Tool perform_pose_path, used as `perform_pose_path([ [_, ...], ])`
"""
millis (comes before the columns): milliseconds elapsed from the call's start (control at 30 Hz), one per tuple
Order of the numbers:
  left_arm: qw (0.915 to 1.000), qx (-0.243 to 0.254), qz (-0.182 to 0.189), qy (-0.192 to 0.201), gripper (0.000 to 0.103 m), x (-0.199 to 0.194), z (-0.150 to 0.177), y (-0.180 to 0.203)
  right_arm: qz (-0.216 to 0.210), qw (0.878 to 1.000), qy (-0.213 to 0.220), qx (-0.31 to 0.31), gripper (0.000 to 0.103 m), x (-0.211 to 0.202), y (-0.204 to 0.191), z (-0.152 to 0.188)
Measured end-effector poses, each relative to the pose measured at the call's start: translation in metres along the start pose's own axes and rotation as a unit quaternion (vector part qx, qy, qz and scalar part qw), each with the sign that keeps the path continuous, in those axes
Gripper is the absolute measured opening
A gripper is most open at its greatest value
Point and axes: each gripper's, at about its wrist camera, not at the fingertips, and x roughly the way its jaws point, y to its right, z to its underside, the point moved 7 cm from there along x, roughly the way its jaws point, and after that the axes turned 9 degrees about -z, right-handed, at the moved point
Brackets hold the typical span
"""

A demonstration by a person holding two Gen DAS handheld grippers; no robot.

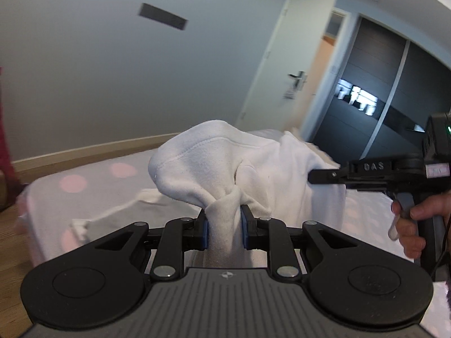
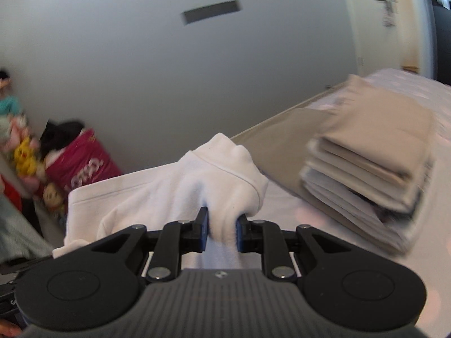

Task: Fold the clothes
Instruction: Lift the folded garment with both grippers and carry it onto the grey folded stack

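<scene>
At the bottom centre of the left wrist view, the left gripper (image 1: 224, 232) pinches a bunched fold of the white garment (image 1: 214, 163) between its blue pads; the cloth billows up just beyond the jaws into the middle of the frame. In the right wrist view the right gripper (image 2: 222, 232) clamps another bunch of the same white garment (image 2: 197, 180), again bottom centre. With 2 separate grips, the piece appears to be held up off the bed (image 1: 93, 194), probably so it can be spread or laid flat for folding.

At the right edge of the left view, a hand (image 1: 414, 225) squeezes the handle of the other tool, whose black arm carries raised letters that look like "DAS".

Farther off, right of centre in the right view, a stack of folded beige and pale clothes (image 2: 375, 166) sits on the bed, probably finished work. At far left a pink bag (image 2: 84, 166) bears white lettering too blurred to read.
</scene>
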Motion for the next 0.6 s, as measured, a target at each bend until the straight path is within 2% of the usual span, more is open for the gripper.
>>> perform_pose_path([
  [133, 0.9986, 0.008, -0.046, -0.025, 0.019, 0.027, -0.008, -0.019, -0.013, 0.998, -0.041, -0.034, 0.021, 0.057, -0.012, -0.014],
  [367, 0.9907, -0.015, -0.095, -0.096, 0.019, 0.088, -0.003, -0.07, -0.021, 0.994, -0.097, -0.051, 0.021, 0.152, -0.008, -0.012],
  [533, 0.9785, -0.06, -0.122, -0.155, 0.02, 0.119, 0.022, -0.108, -0.024, 0.989, -0.133, -0.057, 0.021, 0.215, 0.002, -0.003],
  [600, 0.9752, -0.073, -0.124, -0.168, 0.021, 0.126, 0.026, -0.114, -0.025, 0.989, -0.139, -0.05, 0.022, 0.227, 0.007, 0.003],
])
